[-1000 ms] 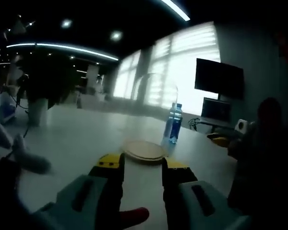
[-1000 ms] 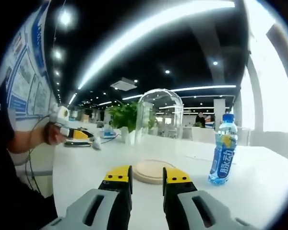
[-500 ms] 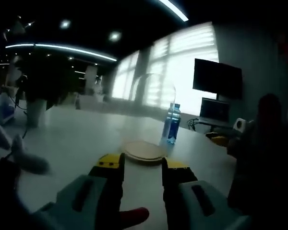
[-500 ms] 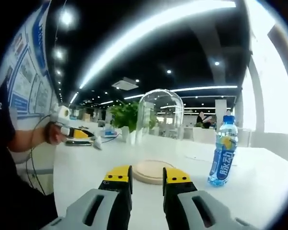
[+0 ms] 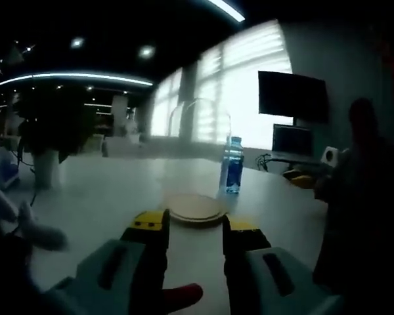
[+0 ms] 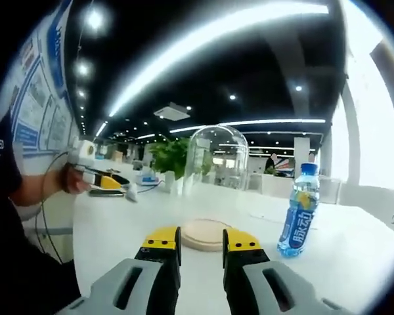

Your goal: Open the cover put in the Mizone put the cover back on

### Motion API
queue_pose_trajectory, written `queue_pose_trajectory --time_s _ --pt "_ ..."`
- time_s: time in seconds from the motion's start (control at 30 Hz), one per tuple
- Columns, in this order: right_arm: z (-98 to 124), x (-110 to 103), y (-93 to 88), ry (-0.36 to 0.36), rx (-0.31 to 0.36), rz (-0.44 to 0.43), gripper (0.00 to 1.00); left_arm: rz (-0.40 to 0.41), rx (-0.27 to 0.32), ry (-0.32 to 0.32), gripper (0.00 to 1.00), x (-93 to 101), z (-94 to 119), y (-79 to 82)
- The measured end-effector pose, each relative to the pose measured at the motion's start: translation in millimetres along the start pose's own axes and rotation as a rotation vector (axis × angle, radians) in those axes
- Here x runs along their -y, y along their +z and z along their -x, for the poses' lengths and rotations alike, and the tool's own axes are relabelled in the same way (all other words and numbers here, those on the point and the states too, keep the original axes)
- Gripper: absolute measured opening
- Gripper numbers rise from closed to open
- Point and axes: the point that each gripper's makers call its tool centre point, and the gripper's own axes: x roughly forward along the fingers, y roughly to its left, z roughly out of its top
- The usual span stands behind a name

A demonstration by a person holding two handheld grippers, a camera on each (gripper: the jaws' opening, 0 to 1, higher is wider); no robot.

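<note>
A clear glass dome cover stands over a round wooden base on the white table. A blue Mizone bottle stands upright to the right of it, apart from the base. My right gripper is open just short of the base, with nothing between its jaws. In the left gripper view the faint dome, the base and the bottle lie ahead. My left gripper is open and holds nothing. It also appears as the left gripper in a hand at the far left.
A potted plant stands behind the dome. A dark person sits at the table's right side. Monitors stand before bright windows. A white pot sits far left, with cables near it.
Both views have shifted slightly with the hands. The dome, base and bottle have not moved, and both grippers stay open.
</note>
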Motion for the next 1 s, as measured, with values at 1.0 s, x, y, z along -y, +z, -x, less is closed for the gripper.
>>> queue_pose_trajectory --time_s 1.0 --pt "-15 14 -5.4 -0.012 -0.021 -0.021 0.19 -0.003 -0.024 -0.01 0.27 1.6 -7 -16.8"
